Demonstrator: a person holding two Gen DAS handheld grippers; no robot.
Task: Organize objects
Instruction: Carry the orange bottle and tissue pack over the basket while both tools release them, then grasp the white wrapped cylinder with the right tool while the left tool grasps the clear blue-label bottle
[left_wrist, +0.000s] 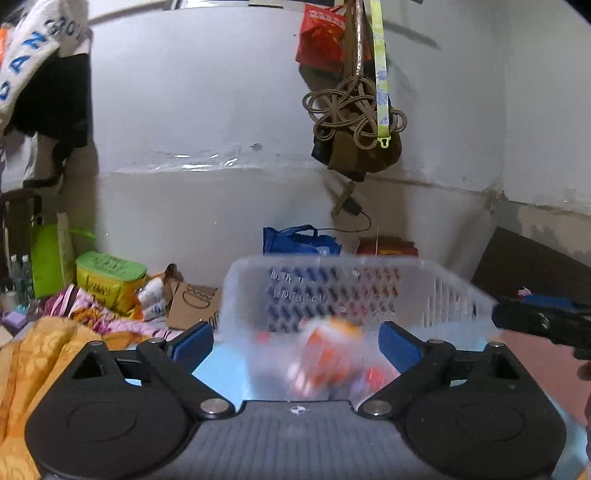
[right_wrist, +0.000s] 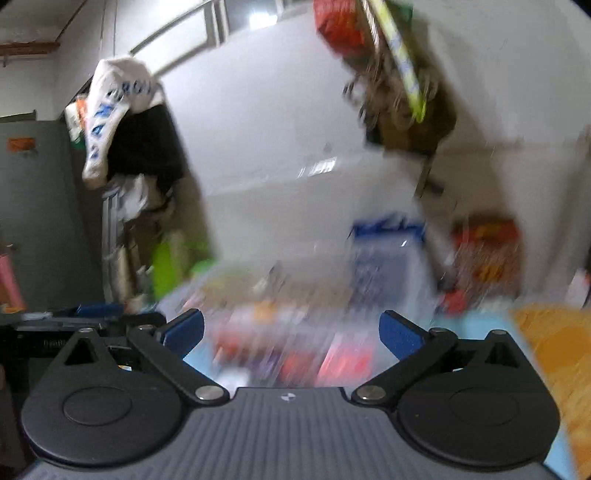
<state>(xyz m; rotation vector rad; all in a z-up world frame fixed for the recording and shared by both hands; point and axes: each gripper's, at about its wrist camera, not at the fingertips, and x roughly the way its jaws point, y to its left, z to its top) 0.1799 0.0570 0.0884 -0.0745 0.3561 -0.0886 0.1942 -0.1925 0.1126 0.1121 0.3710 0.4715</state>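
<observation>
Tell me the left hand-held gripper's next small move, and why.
Probably ease the left hand-held gripper forward and down into the clear basket. Its jaws stand open and empty, and blurred orange items lie in the basket right between its fingers.

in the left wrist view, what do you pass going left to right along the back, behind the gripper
orange blanket → yellow-green box → brown paper bag → clear plastic basket → right gripper
</observation>
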